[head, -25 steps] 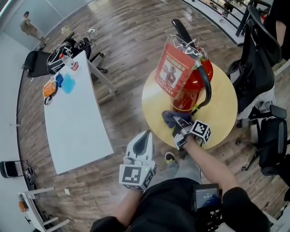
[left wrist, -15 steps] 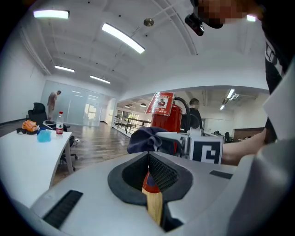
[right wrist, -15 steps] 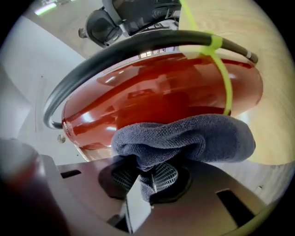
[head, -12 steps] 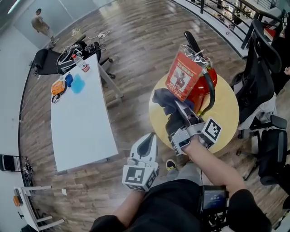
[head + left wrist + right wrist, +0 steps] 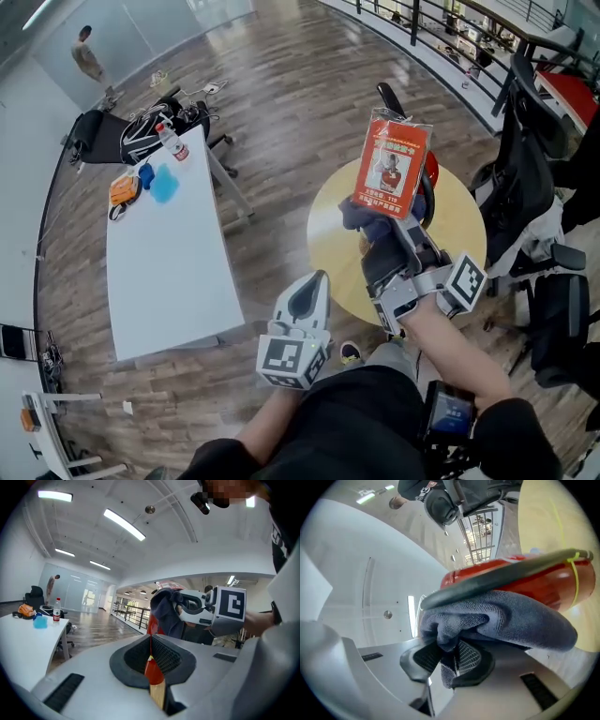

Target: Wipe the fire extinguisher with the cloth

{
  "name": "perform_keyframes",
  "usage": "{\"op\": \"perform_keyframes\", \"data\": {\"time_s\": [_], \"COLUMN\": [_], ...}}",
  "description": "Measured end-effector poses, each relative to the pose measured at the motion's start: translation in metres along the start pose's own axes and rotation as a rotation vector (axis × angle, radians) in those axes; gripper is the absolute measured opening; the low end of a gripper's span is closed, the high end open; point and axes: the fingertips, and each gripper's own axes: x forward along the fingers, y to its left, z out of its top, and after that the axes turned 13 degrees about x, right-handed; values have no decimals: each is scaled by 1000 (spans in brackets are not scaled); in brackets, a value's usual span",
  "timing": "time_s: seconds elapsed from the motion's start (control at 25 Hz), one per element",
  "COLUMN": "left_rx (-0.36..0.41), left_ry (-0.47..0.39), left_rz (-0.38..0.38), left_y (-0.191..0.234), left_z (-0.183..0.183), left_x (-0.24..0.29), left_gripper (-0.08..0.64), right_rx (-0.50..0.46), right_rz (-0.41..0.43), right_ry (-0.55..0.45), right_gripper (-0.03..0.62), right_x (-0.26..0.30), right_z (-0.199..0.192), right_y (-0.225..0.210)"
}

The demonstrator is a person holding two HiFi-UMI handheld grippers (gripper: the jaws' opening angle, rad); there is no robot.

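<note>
A red fire extinguisher [image 5: 427, 173] with a black handle, black hose and a large red tag [image 5: 391, 169] stands on a round yellow table [image 5: 333, 248]. My right gripper [image 5: 380, 230] is shut on a dark blue-grey cloth [image 5: 361, 217] and holds it against the extinguisher's near side, just below the tag. In the right gripper view the cloth [image 5: 501, 618] lies bunched against the red body [image 5: 543, 581] under the hose [image 5: 497, 581]. My left gripper [image 5: 305, 300] hangs shut and empty, low and to the left of the table; its view shows the cloth [image 5: 166, 611] ahead.
A long white table [image 5: 164, 253] at the left carries a bottle, a blue item and an orange item. Black office chairs [image 5: 525, 178] stand at the right of the round table. A person [image 5: 91, 58] stands far off by a glass wall. A railing runs along the back right.
My right gripper has lifted the cloth from the table by the extinguisher's base up along its side to just under the tag. The left gripper has stayed about where it was.
</note>
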Motion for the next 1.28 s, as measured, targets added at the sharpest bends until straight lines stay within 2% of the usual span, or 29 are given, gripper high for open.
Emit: {"op": "perform_keyframes", "data": {"time_s": [0.16,0.36,0.48,0.8,0.96,1.04,1.16,1.28], "left_rx": [-12,-17,-22,-28,-23,-21,-12,-6], "left_ry": [-5,-1,14,72,87,89,94,104], "left_rz": [-22,-24,-8,25,17,16,20,31], "left_y": [-4,-5,0,13,10,8,7,13], "left_z": [1,1,-6,-28,-29,-29,-29,-31], "left_x": [3,6,2,-6,-7,-6,-8,-13], "left_gripper": [23,23,23,23,23,23,23,23], "right_rx": [-59,-104,-115,-224,-379,-340,-208,-223], "right_rz": [-48,-96,-165,-395,-346,-393,-569,-611], "right_ry": [-17,-31,-65,-113,-85,-102,-182,-197], "right_gripper": [72,72,72,72,72,72,72,72], "right_x": [-19,-28,-45,-101,-111,-122,-155,-159], "right_z": [18,30,44,90,95,97,113,128], "right_y": [3,-18,-53,-158,-177,-193,-244,-267]}}
